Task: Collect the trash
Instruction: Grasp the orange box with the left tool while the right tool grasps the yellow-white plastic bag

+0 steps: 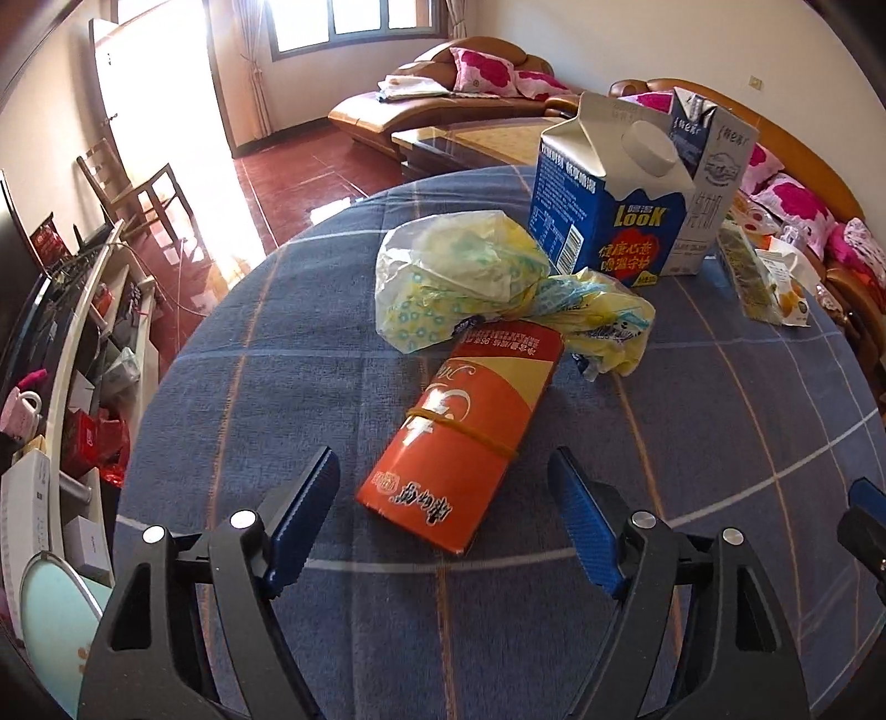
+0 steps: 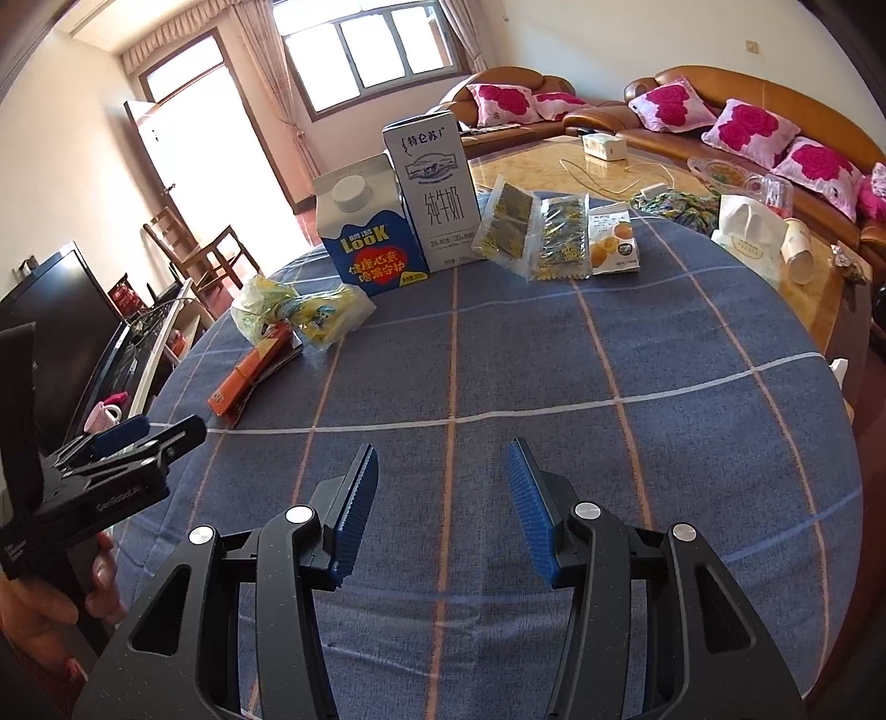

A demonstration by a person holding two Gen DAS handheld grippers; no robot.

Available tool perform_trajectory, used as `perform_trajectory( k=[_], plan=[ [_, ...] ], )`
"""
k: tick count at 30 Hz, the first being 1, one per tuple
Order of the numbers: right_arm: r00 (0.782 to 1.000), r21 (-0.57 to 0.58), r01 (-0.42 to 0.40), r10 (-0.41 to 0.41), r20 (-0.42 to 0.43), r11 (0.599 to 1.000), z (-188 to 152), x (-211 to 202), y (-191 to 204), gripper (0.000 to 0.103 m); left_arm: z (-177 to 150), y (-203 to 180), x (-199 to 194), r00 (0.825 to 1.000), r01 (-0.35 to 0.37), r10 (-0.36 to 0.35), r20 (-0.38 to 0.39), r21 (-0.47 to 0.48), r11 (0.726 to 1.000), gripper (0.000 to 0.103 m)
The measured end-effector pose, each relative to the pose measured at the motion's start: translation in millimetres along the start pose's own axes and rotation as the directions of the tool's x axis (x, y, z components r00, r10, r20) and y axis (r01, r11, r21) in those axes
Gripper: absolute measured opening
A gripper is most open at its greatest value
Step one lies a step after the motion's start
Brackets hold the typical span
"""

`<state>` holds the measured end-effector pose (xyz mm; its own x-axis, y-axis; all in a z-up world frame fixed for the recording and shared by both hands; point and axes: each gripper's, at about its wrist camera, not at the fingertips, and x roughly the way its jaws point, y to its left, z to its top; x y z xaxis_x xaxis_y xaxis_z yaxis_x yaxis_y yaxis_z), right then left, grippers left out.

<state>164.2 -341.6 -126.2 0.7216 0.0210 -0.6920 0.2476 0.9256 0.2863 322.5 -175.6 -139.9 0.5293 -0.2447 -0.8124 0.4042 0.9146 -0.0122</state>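
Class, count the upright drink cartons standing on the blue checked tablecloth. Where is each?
2. The blue gable-top carton with a white cap stands at the far edge; the taller white milk carton stands touching its right side. None seems hidden.

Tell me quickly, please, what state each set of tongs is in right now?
Left tongs: open, holding nothing, with the near end of the flat orange packet lying between the fingers, untouched.
Right tongs: open, empty, over bare tablecloth.

Bright daylight from blown-out window, floor glare, perhaps slight edge blur.
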Motion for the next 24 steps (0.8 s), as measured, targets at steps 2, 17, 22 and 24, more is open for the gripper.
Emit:
perform_trajectory(
  k=[2, 17, 22, 24],
  plan=[
    [1.0, 0.008, -0.007, 0.007, -0.006, 1.0, 2, 1, -4, 0.049, 3, 0, 5, 1.0, 0.016, -0.016, -0.006, -0.009, 1.0, 0.072],
    [0.999, 0.027, -0.01, 0.011, -0.031, 1.0, 12, 10, -13, 0.049, -35, 2, -38, 0.999, 0.018, -0.016, 0.04, -0.066, 0.998, 0.038],
    [1.0, -0.008, -0.015, 0.015, -0.024, 1.0, 16, 10, -4, 0.049, -61, 24, -64, 0.998, 0.015, -0.006, 0.059, -0.152, 0.988, 0.038],
    [1.0, -0.036, -0.016, 0.015, -0.019, 0.999, 20, 13, 2, 0.049, -68, 31, -74, 0.997, -0.006, 0.019, 0.074, -0.17, 0.985, 0.038]
  ],
)
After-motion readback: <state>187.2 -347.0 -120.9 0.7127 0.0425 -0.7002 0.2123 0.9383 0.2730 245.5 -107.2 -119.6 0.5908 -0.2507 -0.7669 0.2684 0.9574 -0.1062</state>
